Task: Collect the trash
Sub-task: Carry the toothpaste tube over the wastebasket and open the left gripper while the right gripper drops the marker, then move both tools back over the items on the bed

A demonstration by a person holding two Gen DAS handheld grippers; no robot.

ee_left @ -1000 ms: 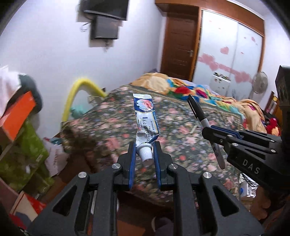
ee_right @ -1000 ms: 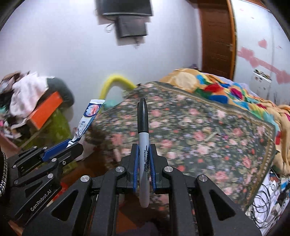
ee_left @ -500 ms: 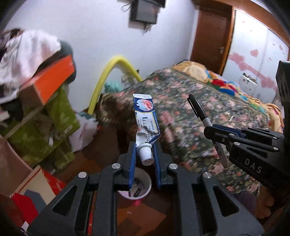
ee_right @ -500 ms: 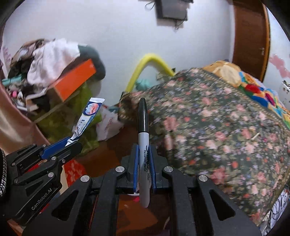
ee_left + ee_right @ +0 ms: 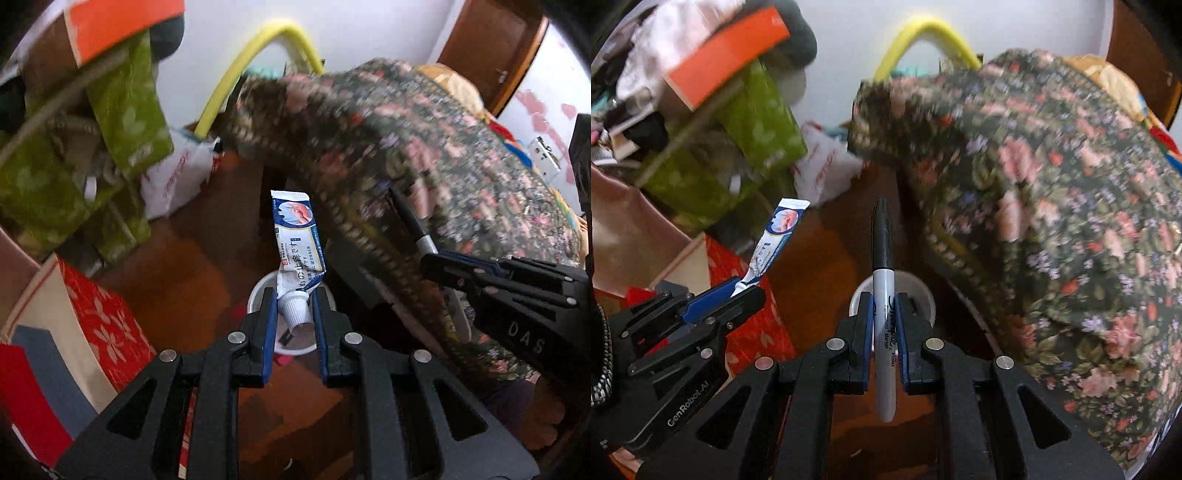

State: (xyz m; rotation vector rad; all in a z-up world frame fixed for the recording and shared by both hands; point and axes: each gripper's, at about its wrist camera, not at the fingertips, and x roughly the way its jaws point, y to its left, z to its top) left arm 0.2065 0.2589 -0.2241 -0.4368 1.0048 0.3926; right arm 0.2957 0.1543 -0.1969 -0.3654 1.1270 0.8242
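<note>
Landmark for this report: the white cup on the brown floor, which I judge to be the trash receptacle.

Left gripper: my jaws are clamped narrow on the capped neck of a crumpled toothpaste tube. The tube's long axis runs forward along my fingers, flat tail end pointing away. In the left wrist view the cup sits directly behind the tube's cap, its rim showing either side of my fingertips; how far above it I am cannot be told.

Right gripper: my jaws are closed on the barrel of a black-capped marker, held mid-length, cap forward, axis parallel to my fingers. In the right wrist view the same cup lies behind the marker, slightly right of it.

Governing relation: both items line up with the cup along the view axis, and both arms look about equally close. Each item points forward, not mouth-down, so I judge a release calls for tipping the wrist so the item falls lengthwise into a narrow opening.

Obstructions: the floral bedspread hangs just right of the cup, with its edge close. A red patterned box stands left of the cup. Green boxes and a white plastic bag lie beyond, well apart. The two grippers sit side by side; simultaneous drops risk collision.
</note>
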